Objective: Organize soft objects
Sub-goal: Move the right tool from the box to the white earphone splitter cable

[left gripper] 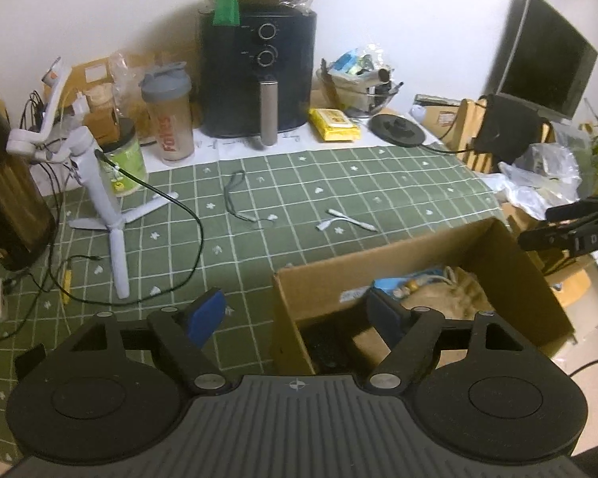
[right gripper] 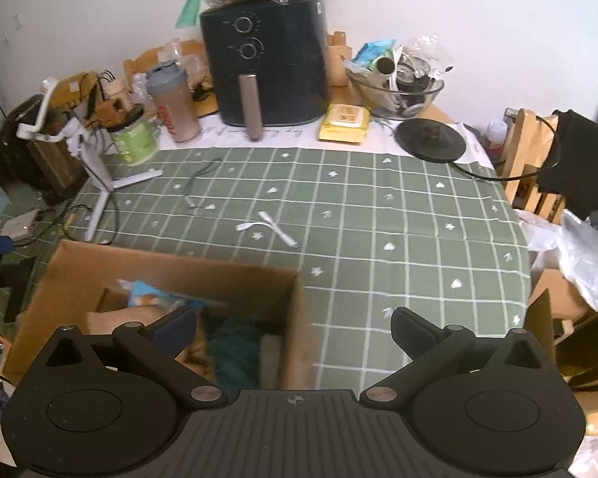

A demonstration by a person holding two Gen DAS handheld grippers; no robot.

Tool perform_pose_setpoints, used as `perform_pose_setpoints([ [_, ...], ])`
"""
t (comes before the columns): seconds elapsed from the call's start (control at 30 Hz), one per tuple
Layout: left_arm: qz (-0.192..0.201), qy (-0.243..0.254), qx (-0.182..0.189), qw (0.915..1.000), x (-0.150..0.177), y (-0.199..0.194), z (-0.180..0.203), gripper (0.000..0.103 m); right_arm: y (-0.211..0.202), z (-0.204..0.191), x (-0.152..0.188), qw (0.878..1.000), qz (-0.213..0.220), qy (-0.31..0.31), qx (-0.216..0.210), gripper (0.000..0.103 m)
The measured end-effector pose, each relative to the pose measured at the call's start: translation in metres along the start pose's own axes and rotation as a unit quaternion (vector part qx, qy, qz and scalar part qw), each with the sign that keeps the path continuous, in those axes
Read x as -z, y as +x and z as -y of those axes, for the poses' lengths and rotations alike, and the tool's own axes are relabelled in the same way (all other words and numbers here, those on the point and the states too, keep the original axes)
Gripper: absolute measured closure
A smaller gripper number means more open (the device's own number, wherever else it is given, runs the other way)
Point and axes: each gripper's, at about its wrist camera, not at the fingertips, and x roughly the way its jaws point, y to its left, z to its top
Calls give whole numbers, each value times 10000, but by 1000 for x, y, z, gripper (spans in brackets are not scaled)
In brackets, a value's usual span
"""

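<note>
An open cardboard box (left gripper: 378, 259) stands on the green checked tablecloth (left gripper: 299, 183) near the table's front edge. Inside lie a tan soft object (left gripper: 446, 302), a blue packet (left gripper: 402, 283) and, in the right wrist view, a teal fuzzy object (right gripper: 235, 342). My left gripper (left gripper: 295, 314) is open over the box's left wall, with nothing between its fingers. My right gripper (right gripper: 295, 330) is open too and straddles the right wall of the box (right gripper: 159, 267), holding nothing. The right gripper (left gripper: 570, 231) also shows at the edge of the left wrist view.
At the back stand a black air fryer (left gripper: 259, 75), a shaker bottle (left gripper: 171, 119), a yellow wipes pack (left gripper: 335, 123), a glass bowl (right gripper: 398, 91) and a kettle base (right gripper: 430, 139). A white tripod (left gripper: 103, 195) and cables (left gripper: 347, 219) lie on the cloth. A chair (right gripper: 538, 167) stands to the right.
</note>
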Motion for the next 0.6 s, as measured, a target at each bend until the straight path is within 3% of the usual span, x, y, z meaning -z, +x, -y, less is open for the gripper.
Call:
perform_pose_setpoints([
  [0.23,5,-35,-210,9998,-9,9,-4,25,23,12,-22,9984,-262,-495,23,0],
  [0.6,-136,-418,-418,9982,-20,20,-10,25,69,36,-62,9948,-422,-728,-568,0],
])
